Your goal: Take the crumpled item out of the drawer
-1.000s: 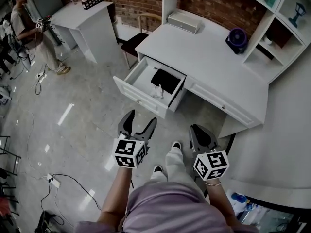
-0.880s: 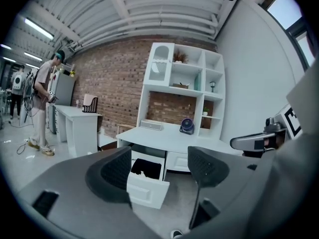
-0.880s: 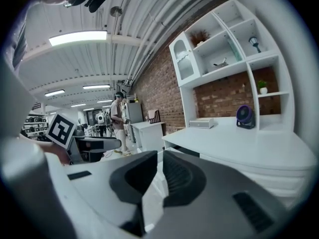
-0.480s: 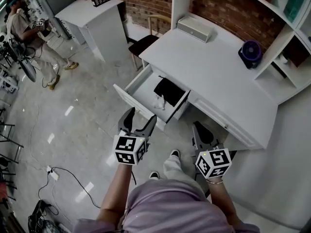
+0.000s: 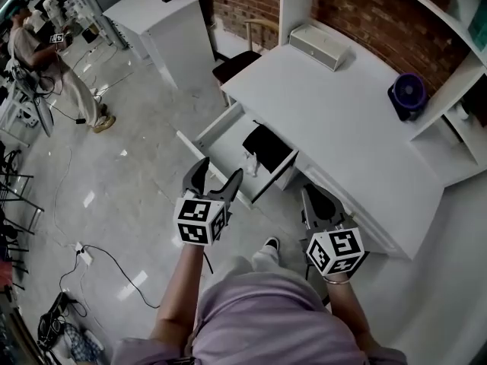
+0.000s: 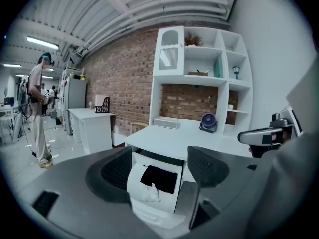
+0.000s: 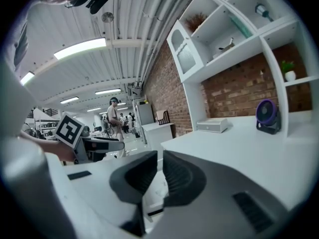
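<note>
The white desk's drawer (image 5: 221, 144) stands pulled out. In it lie a white crumpled item (image 5: 249, 164) near the front and a flat black item (image 5: 267, 144) behind it. My left gripper (image 5: 218, 172) hangs open just in front of the drawer's front panel, holding nothing. In the left gripper view the crumpled item (image 6: 149, 192) and the black item (image 6: 160, 178) show between the spread fingers of the left gripper (image 6: 159, 167). My right gripper (image 5: 310, 196) is shut and holds nothing, near the desk's front edge to the right of the drawer. The right gripper (image 7: 160, 169) points past the desk top.
On the white desk (image 5: 342, 112) stand a purple fan (image 5: 409, 95) and a white box (image 5: 319, 46). A chair (image 5: 237, 62) sits behind the drawer, beside a white side table (image 5: 160, 15). A person (image 5: 44, 58) stands far left. A cable (image 5: 114, 268) lies on the floor.
The head view has drawn closer to the desk, and both grippers now sit nearer the open drawer. The left stays open and the right stays shut.
</note>
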Motion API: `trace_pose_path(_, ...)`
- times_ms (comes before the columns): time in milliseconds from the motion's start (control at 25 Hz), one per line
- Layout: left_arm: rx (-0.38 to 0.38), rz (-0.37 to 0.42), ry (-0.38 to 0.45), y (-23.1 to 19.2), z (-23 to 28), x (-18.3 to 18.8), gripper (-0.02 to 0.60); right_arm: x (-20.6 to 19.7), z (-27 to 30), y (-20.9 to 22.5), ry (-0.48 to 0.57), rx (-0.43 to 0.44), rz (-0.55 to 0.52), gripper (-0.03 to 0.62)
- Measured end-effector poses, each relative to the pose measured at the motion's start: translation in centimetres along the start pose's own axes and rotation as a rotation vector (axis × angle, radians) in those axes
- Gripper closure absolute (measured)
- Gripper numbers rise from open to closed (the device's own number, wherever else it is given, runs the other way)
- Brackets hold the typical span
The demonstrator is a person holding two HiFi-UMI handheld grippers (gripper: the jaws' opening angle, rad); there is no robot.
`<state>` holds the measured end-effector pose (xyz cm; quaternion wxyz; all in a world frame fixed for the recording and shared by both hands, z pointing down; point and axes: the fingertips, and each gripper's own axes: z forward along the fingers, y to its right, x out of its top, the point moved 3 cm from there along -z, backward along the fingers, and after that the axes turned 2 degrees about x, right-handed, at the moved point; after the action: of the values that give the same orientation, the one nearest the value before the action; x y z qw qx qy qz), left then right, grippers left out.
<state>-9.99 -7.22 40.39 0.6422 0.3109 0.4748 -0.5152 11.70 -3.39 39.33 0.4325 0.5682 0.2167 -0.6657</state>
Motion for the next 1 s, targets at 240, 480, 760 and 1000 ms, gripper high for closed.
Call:
trace_pose_path(240, 0.012, 0.041, -0.045, 0.9, 2.4, 0.2, 0.245, 0.5, 0.6, 1.9, 0.006, 0.031, 0.002, 0.569)
trace_pose_path(480, -0.002, 0.112, -0.106, 1.4, 4.6, -0.3, 0.245, 0.7, 1.2, 3.1, 0.025, 0.039, 0.02, 0.569)
trace_pose_path(760, -0.059, 0.164, -0.216, 1.7, 8.8, -2.7, 0.245, 0.6, 1.8, 4.8, 0.03, 0.024, 0.032, 0.569)
trace_pose_path(1000, -0.114, 0.275, -0.35, 1.2, 12.6, -5.6, 0.245, 0.9, 2.9, 5.5, 0.016, -0.008, 0.024, 0.569)
